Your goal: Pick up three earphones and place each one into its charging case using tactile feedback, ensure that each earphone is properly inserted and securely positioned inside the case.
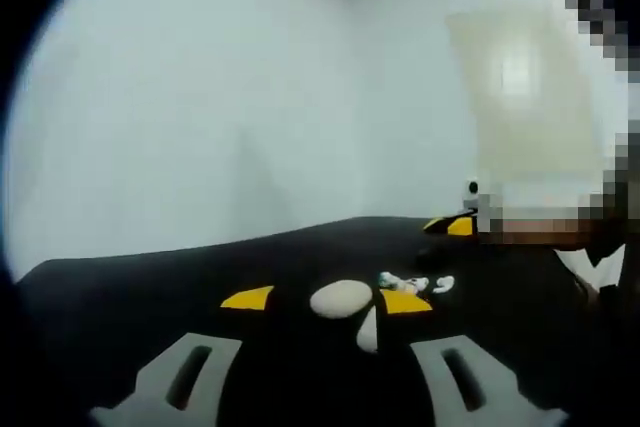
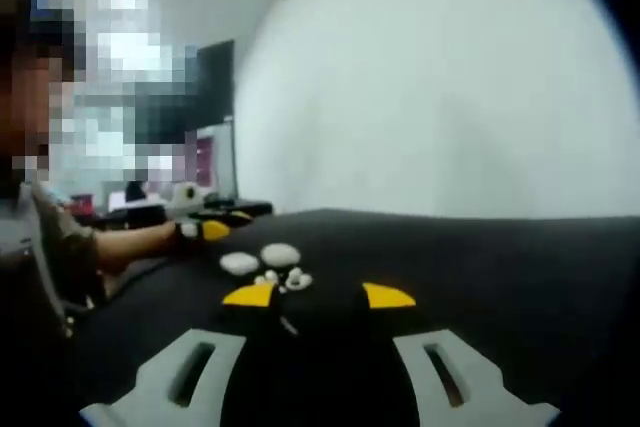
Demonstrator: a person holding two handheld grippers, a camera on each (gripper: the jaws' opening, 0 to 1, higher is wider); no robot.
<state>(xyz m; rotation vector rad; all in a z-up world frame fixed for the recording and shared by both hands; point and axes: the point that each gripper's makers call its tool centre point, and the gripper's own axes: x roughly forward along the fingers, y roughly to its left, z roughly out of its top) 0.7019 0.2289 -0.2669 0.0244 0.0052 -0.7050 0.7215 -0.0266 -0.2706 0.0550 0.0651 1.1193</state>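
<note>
A white oval charging case lies on the black table, with a second white piece just in front of it. Small white earphones lie in a loose cluster to its right. My left gripper stands open short of them, nothing between its fingers. In the right gripper view, two white cases and the earphones lie ahead. My right gripper is open and empty, well back from them.
Yellow marks flank the objects on the table. The other gripper's yellow-and-black body shows beyond them in each view. A person's arm reaches in. A white wall rises behind.
</note>
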